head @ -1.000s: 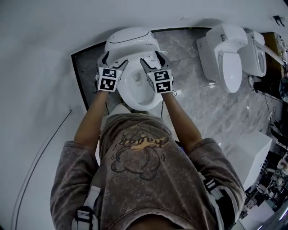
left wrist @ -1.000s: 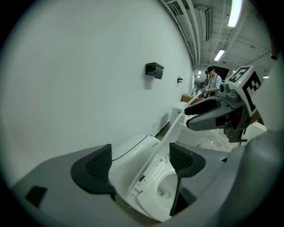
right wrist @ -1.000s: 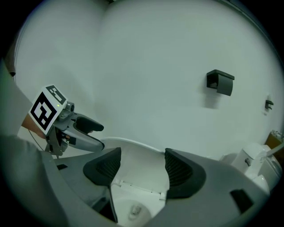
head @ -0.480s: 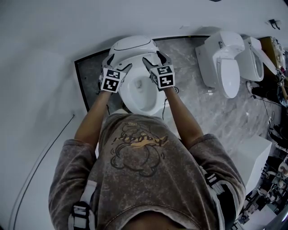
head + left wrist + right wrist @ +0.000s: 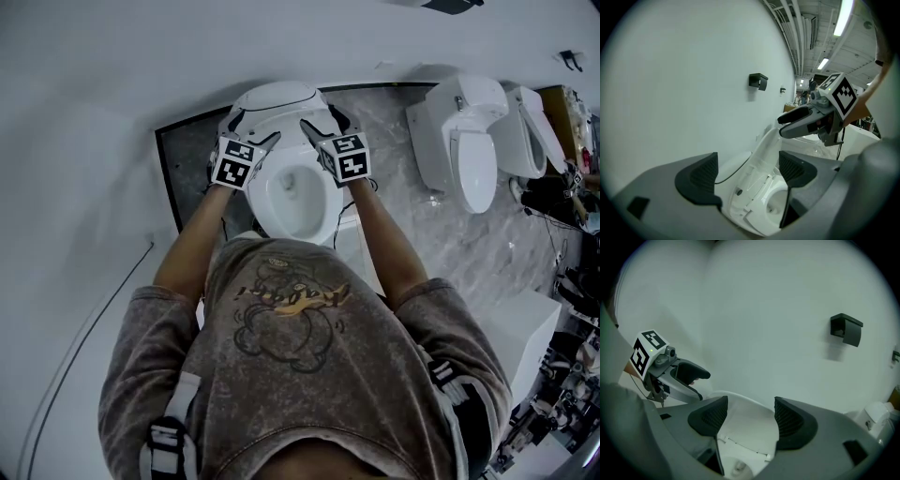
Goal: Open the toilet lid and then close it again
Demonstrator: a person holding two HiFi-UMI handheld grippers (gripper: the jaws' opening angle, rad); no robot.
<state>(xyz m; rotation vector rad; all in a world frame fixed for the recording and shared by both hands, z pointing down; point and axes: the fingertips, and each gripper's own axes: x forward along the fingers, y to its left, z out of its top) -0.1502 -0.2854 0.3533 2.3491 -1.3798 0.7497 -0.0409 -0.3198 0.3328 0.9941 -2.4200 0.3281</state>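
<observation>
Fingers (image 5: 701, 176) of L gripper (image 5: 251, 129) spread wide, gripping nothing; R gripper (image 5: 323, 122) fingers (image 5: 710, 414) released too. I see the white plastic toilet lid (image 5: 277, 97) raised at back of white ceramic toilet bowl (image 5: 270, 208), btwn both finger pairs.

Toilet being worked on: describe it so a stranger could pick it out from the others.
Follow the marble floor along the white wall, where white toilets stand in a row. It is the toilet at the left end, right before the person. Unlike its neighbours, it sits between the left gripper and right gripper, lid raised.
</observation>
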